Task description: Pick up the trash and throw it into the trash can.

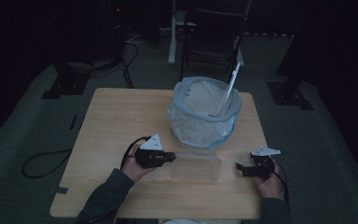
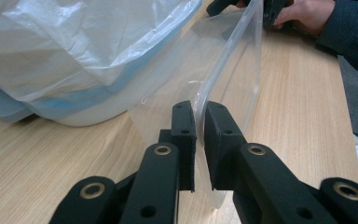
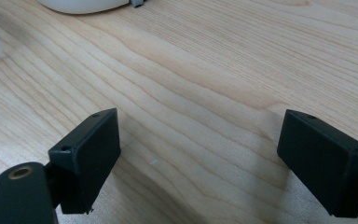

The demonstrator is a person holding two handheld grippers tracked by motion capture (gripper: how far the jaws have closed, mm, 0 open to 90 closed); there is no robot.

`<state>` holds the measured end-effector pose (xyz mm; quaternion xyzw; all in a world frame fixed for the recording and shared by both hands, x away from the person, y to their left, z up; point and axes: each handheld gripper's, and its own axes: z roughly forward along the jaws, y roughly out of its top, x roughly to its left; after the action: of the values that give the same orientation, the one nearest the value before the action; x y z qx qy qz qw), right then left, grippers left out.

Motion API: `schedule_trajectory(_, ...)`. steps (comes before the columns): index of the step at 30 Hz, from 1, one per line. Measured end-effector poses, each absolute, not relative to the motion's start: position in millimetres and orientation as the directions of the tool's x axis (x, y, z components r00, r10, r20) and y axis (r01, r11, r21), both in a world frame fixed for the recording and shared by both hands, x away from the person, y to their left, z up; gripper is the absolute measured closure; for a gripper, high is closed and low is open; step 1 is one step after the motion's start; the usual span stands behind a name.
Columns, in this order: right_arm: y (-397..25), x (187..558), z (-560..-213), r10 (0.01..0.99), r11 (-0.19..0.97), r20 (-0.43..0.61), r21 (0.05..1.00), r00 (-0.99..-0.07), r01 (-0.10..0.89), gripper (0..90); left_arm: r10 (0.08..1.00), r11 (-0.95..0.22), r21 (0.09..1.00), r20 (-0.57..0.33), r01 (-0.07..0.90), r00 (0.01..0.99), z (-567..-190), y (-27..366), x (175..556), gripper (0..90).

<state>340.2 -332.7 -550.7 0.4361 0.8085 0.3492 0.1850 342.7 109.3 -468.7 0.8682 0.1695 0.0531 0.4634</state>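
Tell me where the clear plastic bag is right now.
In the high view the clear plastic bag lies on the table near its front edge, just in front of the lined bin, its left end pinched in the left hand-held gripper.

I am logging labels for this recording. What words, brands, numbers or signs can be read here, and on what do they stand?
None can be read. The clear plastic bag, the lined bin, the wooden table, the left gripper and the right gripper show no legible text.
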Motion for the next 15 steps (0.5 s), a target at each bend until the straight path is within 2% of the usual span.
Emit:
schedule_trajectory(10, -332.6, 340.1, -550.7, 0.835, 0.375, 0.006, 0.726, -0.55, 0.577, 12.2, 0.319, -0.521, 0.825, -0.05, 0.219, 0.946, -466.6, 100.8, 342.0, 75.0)
schedule_trajectory(12, -332.6, 340.1, -550.7, 0.835, 0.375, 0.006, 0.726, -0.55, 0.577, 12.3, 0.319, -0.524, 0.824, -0.046, 0.217, 0.947, -466.5, 100.2, 341.6, 75.1)
schedule_trajectory(15, -332.6, 340.1, -550.7, 0.835, 0.375, 0.005, 0.726, -0.55, 0.577, 12.3, 0.316, -0.529, 0.823, -0.036, 0.208, 0.948, -466.2, 98.1, 340.4, 80.4)
